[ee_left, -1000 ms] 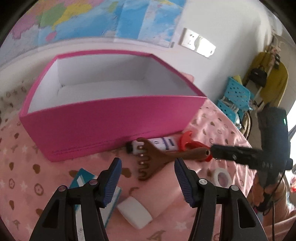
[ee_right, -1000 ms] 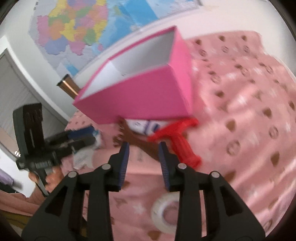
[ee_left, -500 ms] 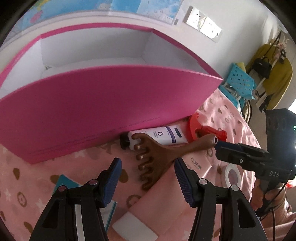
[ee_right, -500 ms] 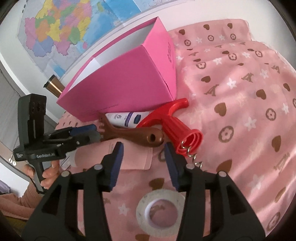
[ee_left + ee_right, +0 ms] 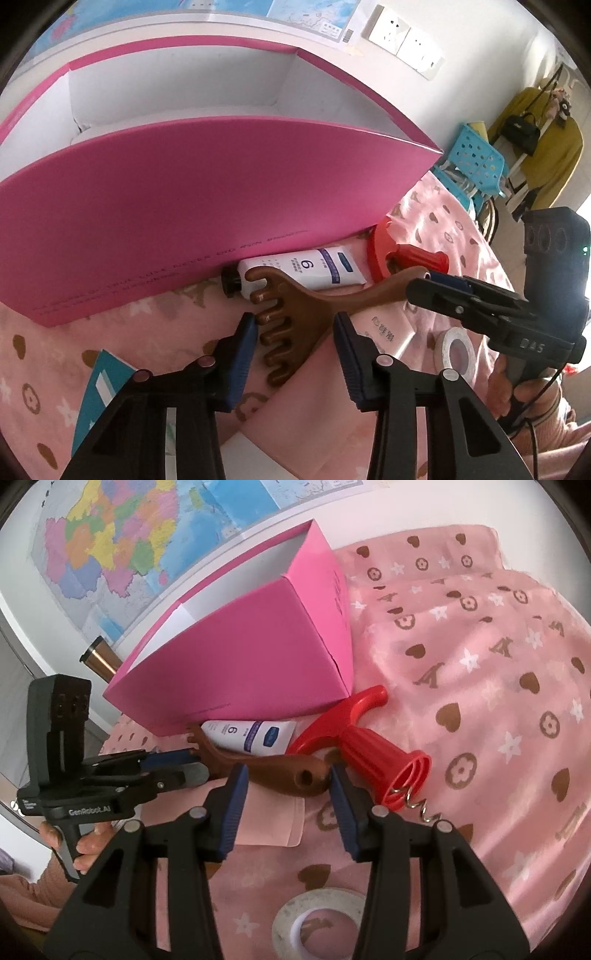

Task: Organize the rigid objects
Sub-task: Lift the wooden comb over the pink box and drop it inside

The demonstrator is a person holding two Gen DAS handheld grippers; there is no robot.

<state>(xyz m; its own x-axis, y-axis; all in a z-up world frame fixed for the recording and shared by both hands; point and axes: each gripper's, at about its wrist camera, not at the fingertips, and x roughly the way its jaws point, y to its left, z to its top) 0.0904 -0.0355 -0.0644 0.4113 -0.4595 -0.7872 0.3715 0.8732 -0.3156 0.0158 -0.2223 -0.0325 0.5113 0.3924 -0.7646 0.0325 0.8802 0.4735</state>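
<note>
An open pink box (image 5: 207, 206) with a white inside stands on the surface, under a pink patterned cloth (image 5: 480, 657). Against its front wall lie a white tube (image 5: 314, 267) and a red corkscrew (image 5: 369, 746). The brown wooden comb (image 5: 295, 314) lies across them; the left hand-held gripper (image 5: 293, 349) brackets its toothed head, jaws apart, while the right hand-held gripper (image 5: 288, 801) straddles its handle end, also open. A tape roll (image 5: 317, 923) lies nearest.

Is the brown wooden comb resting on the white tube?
Touching. The left wrist view shows the brown wooden comb with its top tooth lying across the white tube, no gap between them.
</note>
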